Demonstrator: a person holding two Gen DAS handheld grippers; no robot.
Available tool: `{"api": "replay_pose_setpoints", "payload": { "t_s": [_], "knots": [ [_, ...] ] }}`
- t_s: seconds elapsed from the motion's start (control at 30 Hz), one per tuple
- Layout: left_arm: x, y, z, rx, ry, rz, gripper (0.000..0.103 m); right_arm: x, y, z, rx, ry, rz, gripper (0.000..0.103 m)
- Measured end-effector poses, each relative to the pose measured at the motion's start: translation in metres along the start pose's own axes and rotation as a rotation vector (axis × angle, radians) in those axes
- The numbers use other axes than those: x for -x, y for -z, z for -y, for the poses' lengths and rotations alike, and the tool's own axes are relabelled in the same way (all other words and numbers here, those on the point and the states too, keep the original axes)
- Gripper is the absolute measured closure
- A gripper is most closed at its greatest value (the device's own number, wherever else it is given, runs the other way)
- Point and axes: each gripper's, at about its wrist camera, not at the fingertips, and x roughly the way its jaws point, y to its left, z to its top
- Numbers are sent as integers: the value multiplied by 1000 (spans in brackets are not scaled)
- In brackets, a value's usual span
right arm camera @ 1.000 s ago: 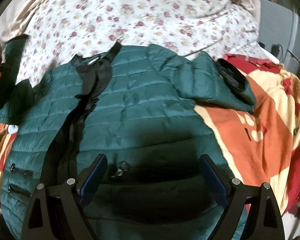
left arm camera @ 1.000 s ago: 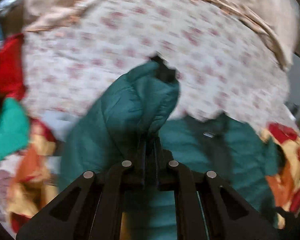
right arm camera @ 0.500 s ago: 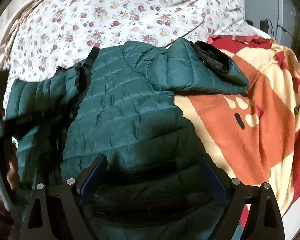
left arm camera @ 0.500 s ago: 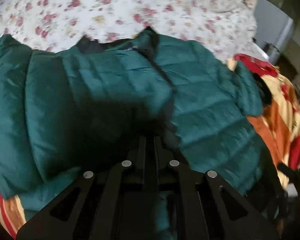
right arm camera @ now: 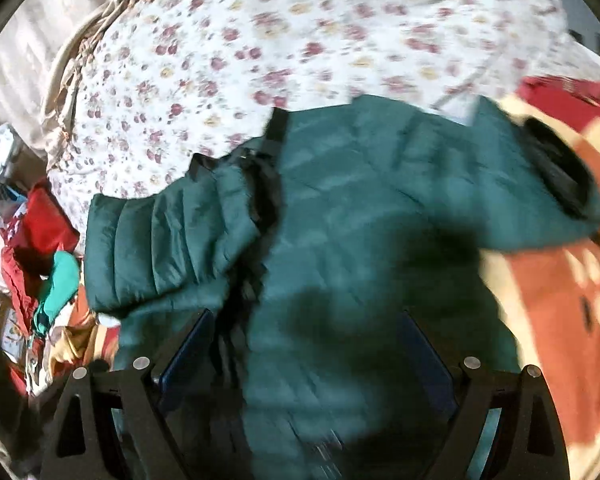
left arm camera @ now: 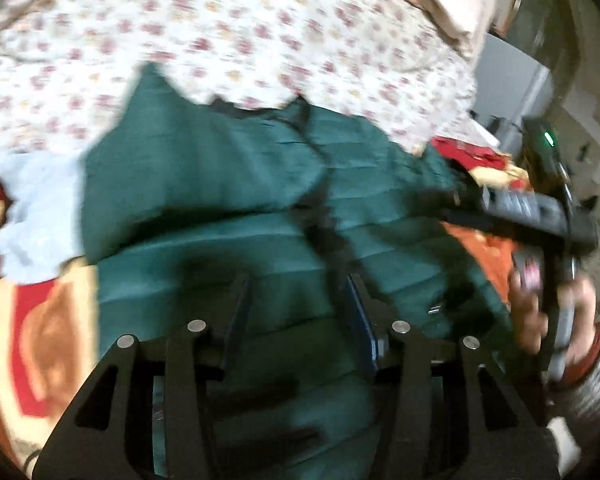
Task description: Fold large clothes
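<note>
A dark green quilted jacket (left arm camera: 260, 216) lies spread on the bed; it also fills the right wrist view (right arm camera: 360, 240). Its left sleeve (right arm camera: 156, 248) lies folded across the front, beside the black zipper line (right arm camera: 260, 208). The other sleeve, with a black cuff (right arm camera: 556, 176), points right onto the blanket. My left gripper (left arm camera: 296, 292) is open and empty just above the jacket's front. My right gripper (right arm camera: 308, 328) is wide open over the jacket's lower body, holding nothing. In the left wrist view the right gripper's body (left arm camera: 540, 208) and the hand holding it show at the right edge.
A white floral quilt (right arm camera: 300, 32) lies behind the jacket. An orange, red and cream blanket (right arm camera: 560, 300) lies under it, seen also at the left (left arm camera: 40, 340). A heap of red and teal clothes (right arm camera: 48, 264) sits at the far left. A pale blue cloth (left arm camera: 40, 216) lies by the jacket.
My left gripper, shut on the sleeve before, has carried it across the jacket's front, opened and let it go. My right gripper stayed open and shifted slightly over the jacket.
</note>
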Motion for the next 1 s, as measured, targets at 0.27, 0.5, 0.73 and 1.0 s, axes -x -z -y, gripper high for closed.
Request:
{"api": "replay_pose_setpoints", "payload": {
  "t_s": [0.27, 0.5, 0.73, 1.0],
  "knots": [
    [16, -25, -78, 120, -140, 110, 55, -83, -63, -10, -108, -89, -62, 12],
    [-17, -60, -132, 237, -184, 97, 55, -130, -79, -28, -58, -48, -142, 36],
    [-60, -54, -129, 199, -258, -13, 55, -117, -76, -40, 14, -52, -141, 90],
    [-84, -43, -115, 142, -348, -98, 55, -65, -76, 14, -38, 95, -26, 91]
  ]
}}
